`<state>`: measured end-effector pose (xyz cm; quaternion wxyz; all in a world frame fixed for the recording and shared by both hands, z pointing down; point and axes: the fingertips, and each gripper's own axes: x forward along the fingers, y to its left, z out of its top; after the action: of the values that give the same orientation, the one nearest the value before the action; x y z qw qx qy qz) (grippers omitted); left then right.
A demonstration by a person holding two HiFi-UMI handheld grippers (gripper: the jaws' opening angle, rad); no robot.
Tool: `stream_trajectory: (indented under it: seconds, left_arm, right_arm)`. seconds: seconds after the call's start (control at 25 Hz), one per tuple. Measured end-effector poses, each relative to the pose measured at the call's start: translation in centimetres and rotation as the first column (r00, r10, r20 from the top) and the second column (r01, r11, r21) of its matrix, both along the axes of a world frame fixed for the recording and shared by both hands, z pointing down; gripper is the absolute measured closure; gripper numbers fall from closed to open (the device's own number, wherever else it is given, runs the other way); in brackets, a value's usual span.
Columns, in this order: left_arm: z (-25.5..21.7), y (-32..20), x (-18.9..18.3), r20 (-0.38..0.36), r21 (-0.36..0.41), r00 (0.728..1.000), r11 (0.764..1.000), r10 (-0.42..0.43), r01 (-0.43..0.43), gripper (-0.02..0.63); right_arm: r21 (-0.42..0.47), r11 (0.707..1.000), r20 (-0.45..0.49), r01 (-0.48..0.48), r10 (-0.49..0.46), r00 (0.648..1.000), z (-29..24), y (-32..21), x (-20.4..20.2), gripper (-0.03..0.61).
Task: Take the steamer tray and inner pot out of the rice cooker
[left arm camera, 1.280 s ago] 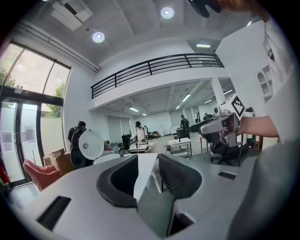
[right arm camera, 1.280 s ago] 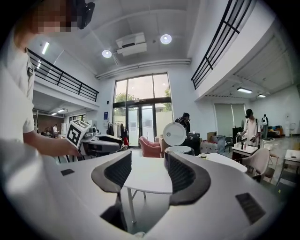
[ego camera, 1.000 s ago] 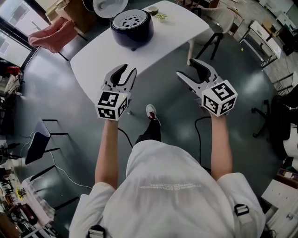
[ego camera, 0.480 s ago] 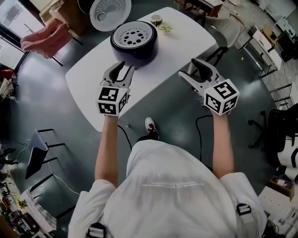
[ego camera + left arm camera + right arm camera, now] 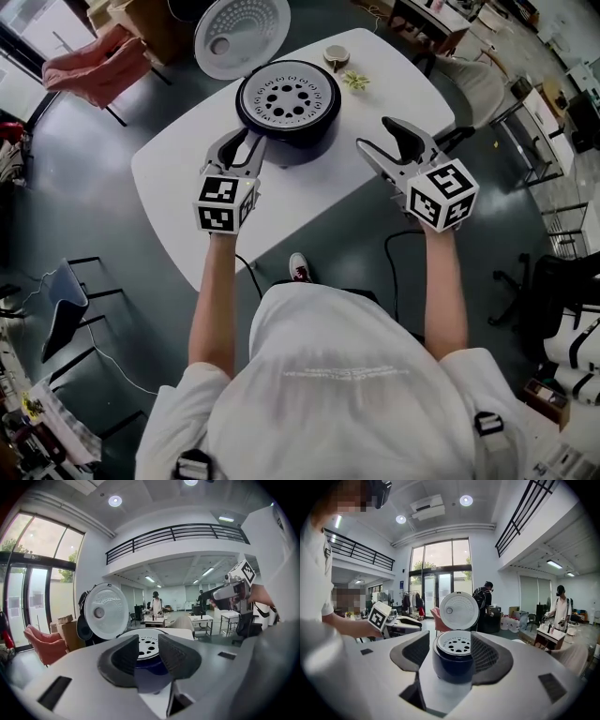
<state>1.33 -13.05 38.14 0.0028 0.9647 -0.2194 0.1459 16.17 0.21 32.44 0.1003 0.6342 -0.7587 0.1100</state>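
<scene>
A dark blue rice cooker (image 5: 288, 117) stands on the white table (image 5: 187, 187), its white lid (image 5: 241, 36) swung up behind it. The white steamer tray (image 5: 289, 94) with round holes sits in the cooker's top. My left gripper (image 5: 239, 148) hovers over the table just left of the cooker, open with nothing between its jaws. My right gripper (image 5: 382, 139) is to the cooker's right, a short gap away, also open and holding nothing. In the left gripper view the tray (image 5: 146, 645) shows beyond the left gripper (image 5: 147, 657). In the right gripper view the cooker (image 5: 452, 670) is framed by the right gripper (image 5: 451, 657).
A small round cup (image 5: 336, 56) and a green sprig (image 5: 355, 81) lie on the table behind the cooker. A pink chair (image 5: 94, 56) stands at the far left, a dark chair (image 5: 459, 136) by the table's right corner. Desks fill the right side of the room.
Both grippers have come forward from before the table's near edge to either side of the cooker. The cooker and table now lie much closer. Jaw openings look unchanged.
</scene>
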Motion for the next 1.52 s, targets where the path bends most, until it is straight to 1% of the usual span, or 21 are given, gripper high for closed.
stream_trajectory:
  seconds: [0.12, 0.24, 0.4, 0.56, 0.64, 0.72, 0.84, 0.92, 1.04, 1.12, 1.28, 1.52]
  left_arm:
    - [0.9, -1.8, 0.3, 0.009, -0.015, 1.0, 1.0, -0.024, 0.024, 0.471]
    - [2.0, -3.1, 0.5, 0.024, -0.039, 0.998, 0.998, -0.057, 0.058, 0.471]
    - [3.1, -4.7, 1.9, 0.048, -0.056, 0.994, 0.993, -0.097, 0.099, 0.471]
    - [4.0, -7.1, 2.9, 0.067, -0.074, 0.983, 0.982, -0.172, 0.176, 0.471]
    - [4.4, -8.8, 3.0, 0.073, -0.094, 0.971, 0.968, -0.228, 0.234, 0.471]
    - [4.9, -10.3, 3.3, 0.081, -0.126, 0.954, 0.947, -0.288, 0.296, 0.471]
    - [5.9, -11.4, 3.9, 0.111, -0.159, 0.931, 0.918, -0.348, 0.363, 0.471]
    - [6.4, -12.0, 3.9, 0.138, -0.16, 0.914, 0.902, -0.382, 0.401, 0.471]
    - [6.9, -12.6, 2.9, 0.176, -0.158, 0.876, 0.866, -0.449, 0.475, 0.471]
    - [7.0, -12.7, 2.5, 0.197, -0.153, 0.853, 0.844, -0.483, 0.514, 0.471]
    - [7.6, -12.7, 2.7, 0.252, -0.143, 0.827, 0.826, -0.502, 0.545, 0.458]
    - [8.2, -12.7, 2.6, 0.335, -0.159, 0.79, 0.796, -0.513, 0.584, 0.397]
  right_arm:
    - [-0.004, 1.0, 0.013, 0.015, -0.015, 1.0, 0.6, -2.0, 0.7, 0.299]
    - [-0.021, 0.999, 0.012, 0.05, -0.05, 0.999, 1.4, -3.8, 1.3, 0.299]
    - [-0.032, 0.996, 0.03, 0.089, -0.088, 0.996, 2.5, -6.6, 3.5, 0.305]
    - [-0.046, 0.983, 0.04, 0.176, -0.174, 0.984, 3.8, -10.6, 5.3, 0.305]
    - [-0.045, 0.971, 0.048, 0.235, -0.233, 0.971, 4.0, -13.1, 6.0, 0.305]
    - [-0.043, 0.955, 0.066, 0.294, -0.291, 0.955, 4.1, -15.3, 6.6, 0.305]
    - [-0.057, 0.927, 0.093, 0.372, -0.366, 0.926, 5.2, -17.6, 7.6, 0.305]
    - [-0.07, 0.911, 0.122, 0.406, -0.396, 0.91, 6.4, -19.1, 8.3, 0.305]
    - [-0.08, 0.885, 0.172, 0.458, -0.44, 0.881, 8.2, -21.3, 8.5, 0.307]
    - [-0.087, 0.864, 0.183, 0.496, -0.476, 0.86, 9.3, -22.5, 8.3, 0.307]
    - [-0.092, 0.829, 0.194, 0.551, -0.528, 0.827, 11.1, -23.7, 8.1, 0.307]
    - [-0.088, 0.799, 0.236, 0.595, -0.564, 0.792, 13.0, -24.5, 7.7, 0.308]
